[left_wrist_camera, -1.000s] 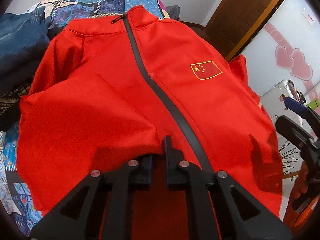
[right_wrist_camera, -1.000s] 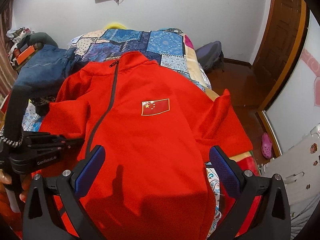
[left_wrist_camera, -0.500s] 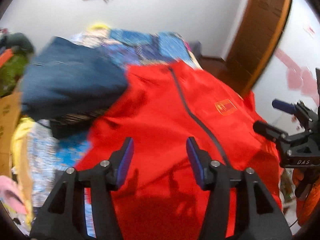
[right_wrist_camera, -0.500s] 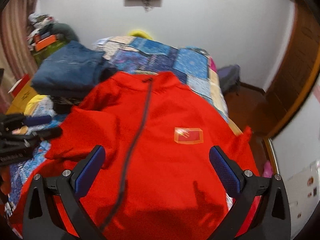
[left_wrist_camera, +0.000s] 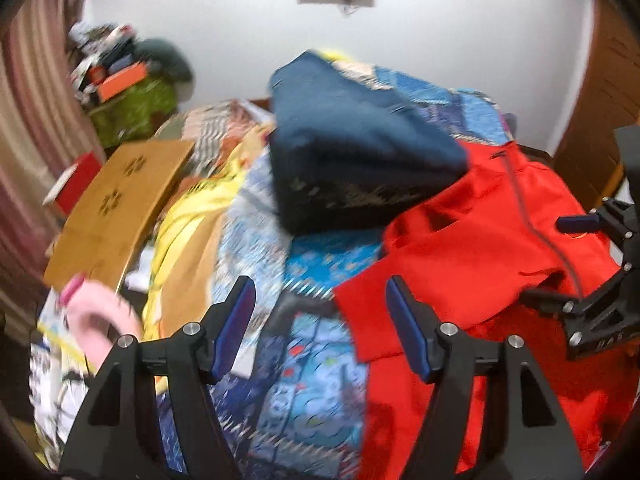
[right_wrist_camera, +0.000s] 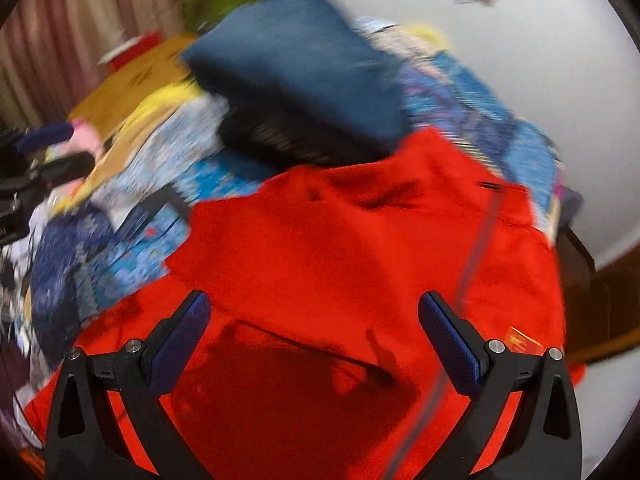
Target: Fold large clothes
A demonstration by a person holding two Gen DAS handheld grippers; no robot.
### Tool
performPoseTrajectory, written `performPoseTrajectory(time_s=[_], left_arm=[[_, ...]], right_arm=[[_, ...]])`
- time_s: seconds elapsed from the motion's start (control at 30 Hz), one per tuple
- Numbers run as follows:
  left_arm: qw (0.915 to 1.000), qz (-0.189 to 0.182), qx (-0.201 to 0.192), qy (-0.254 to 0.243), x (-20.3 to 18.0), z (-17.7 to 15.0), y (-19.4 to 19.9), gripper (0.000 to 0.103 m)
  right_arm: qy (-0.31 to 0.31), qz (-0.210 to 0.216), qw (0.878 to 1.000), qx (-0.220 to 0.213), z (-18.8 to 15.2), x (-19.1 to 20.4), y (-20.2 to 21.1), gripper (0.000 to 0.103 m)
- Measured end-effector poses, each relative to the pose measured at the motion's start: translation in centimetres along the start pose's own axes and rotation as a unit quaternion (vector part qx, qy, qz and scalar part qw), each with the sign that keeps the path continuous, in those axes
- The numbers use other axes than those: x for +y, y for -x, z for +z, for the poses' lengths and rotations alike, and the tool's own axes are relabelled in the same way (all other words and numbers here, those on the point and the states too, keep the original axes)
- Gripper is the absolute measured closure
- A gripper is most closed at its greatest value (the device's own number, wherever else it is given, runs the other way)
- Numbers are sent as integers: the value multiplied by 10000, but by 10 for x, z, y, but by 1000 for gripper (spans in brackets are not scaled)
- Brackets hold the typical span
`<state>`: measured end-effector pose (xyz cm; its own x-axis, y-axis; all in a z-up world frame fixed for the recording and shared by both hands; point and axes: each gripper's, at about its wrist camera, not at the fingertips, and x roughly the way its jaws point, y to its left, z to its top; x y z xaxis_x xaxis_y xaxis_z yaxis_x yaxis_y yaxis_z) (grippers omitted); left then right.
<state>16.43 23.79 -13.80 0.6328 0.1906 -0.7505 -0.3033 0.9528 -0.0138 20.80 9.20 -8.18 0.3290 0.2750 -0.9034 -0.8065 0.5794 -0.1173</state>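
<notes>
A red zip jacket (left_wrist_camera: 480, 248) lies front up on the patterned bed, one sleeve folded across its front; it fills the right wrist view (right_wrist_camera: 340, 280). My left gripper (left_wrist_camera: 320, 320) is open and empty above the jacket's left edge and the bedspread. My right gripper (right_wrist_camera: 316, 344) is open and empty above the jacket's lower front. The right gripper also shows at the right of the left wrist view (left_wrist_camera: 592, 264). Both views are blurred by motion.
A folded dark blue garment pile (left_wrist_camera: 352, 148) sits on the bed by the jacket's collar. A blue patterned bedspread (left_wrist_camera: 304, 360) covers the bed. A cardboard box (left_wrist_camera: 116, 208), yellow cloth (left_wrist_camera: 192, 216) and a pink slipper (left_wrist_camera: 96, 320) lie to the left.
My left gripper let go of the jacket's hem, opened and swung left toward the bed's edge. My right gripper stayed open and turned left over the jacket.
</notes>
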Motion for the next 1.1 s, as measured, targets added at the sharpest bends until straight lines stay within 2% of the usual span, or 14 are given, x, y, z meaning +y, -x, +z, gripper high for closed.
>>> performPoseTrajectory(time_s=[0.13, 0.33, 0.43, 0.53, 0.63, 0.67, 0.73, 0.77, 0.8, 0.9, 1.1], left_arm=[[9988, 33, 216, 437, 27, -21, -12, 37], [9955, -53, 413, 847, 49, -47, -16, 37], [9936, -83, 548, 987, 59, -57, -23, 37], [9902, -112, 696, 1204, 68, -66, -32, 37], [9870, -130, 786, 1395, 75, -72, -38, 37], [9864, -121, 776, 1441, 76, -74, -38, 37], [9849, -152, 743, 1558, 80, -75, -37, 37], [9845, -173, 726, 1586, 81, -76, -36, 37], [9844, -180, 710, 1599, 81, -76, -35, 37], [9852, -135, 704, 1555, 81, -76, -33, 37], [9874, -156, 669, 1425, 73, -71, -29, 37]], right_arm=[[548, 437, 9956, 620, 12, 43, -38, 1], [928, 187, 9853, 1423, 15, 71, -108, 4], [999, -27, 9829, 1549, 12, 76, -129, 5], [1290, -199, 9822, 1349, 8, 86, -134, 8], [1409, -236, 9815, 1271, 6, 94, -133, 26], [1456, -271, 9810, 1251, 5, 96, -133, 34], [1543, -304, 9804, 1185, 3, 99, -134, 57], [1535, -256, 9807, 1181, 2, 99, -135, 82], [1458, -161, 9814, 1239, 1, 98, -136, 94], [1222, -147, 9871, 1023, 1, 94, -126, 97], [597, -99, 9982, 38, 15, 56, -58, 97]])
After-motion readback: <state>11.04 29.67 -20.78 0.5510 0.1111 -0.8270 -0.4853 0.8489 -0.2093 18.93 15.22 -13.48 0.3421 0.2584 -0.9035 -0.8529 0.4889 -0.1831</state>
